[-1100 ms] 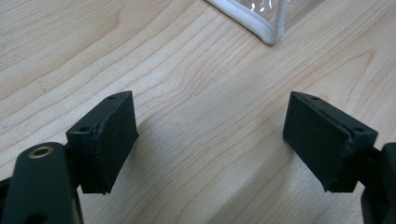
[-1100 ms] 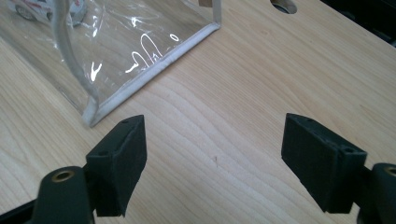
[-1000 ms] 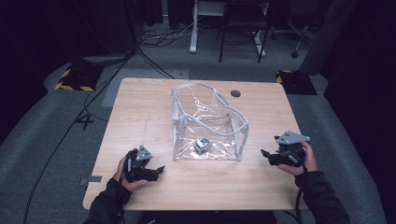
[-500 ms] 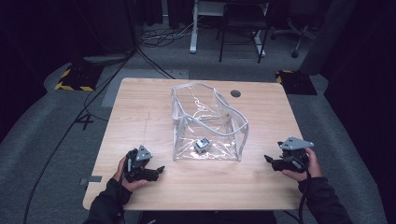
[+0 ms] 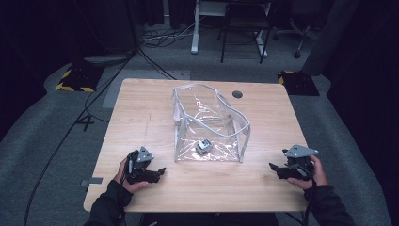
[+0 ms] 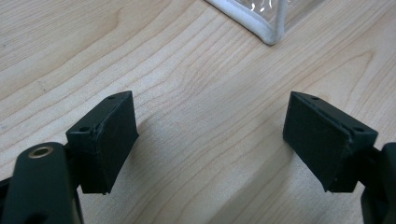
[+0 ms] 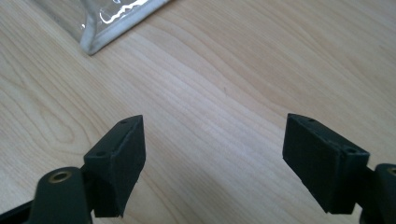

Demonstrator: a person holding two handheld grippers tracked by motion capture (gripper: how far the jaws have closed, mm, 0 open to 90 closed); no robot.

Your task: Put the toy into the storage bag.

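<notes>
A clear plastic bag (image 5: pixel 209 123) with white piping is stood open at the middle of the wooden tabletop (image 5: pixel 141 108); a small grey-and-black object (image 5: pixel 203 146) is seen inside it, on the bag's floor near the front wall. What the object is cannot be told. The left gripper (image 5: pixel 160 171) is held low at the front-left of the tabletop, near the bag but apart from it. Its fingers (image 6: pixel 105 140) are spread wide over bare wood, nothing between them. The right gripper (image 5: pixel 274 166) is held at the front-right, apart from the bag. Its fingers (image 7: pixel 119 163) are also spread wide, with only bare wood between them. A bag corner is seen ahead in each gripper view.
</notes>
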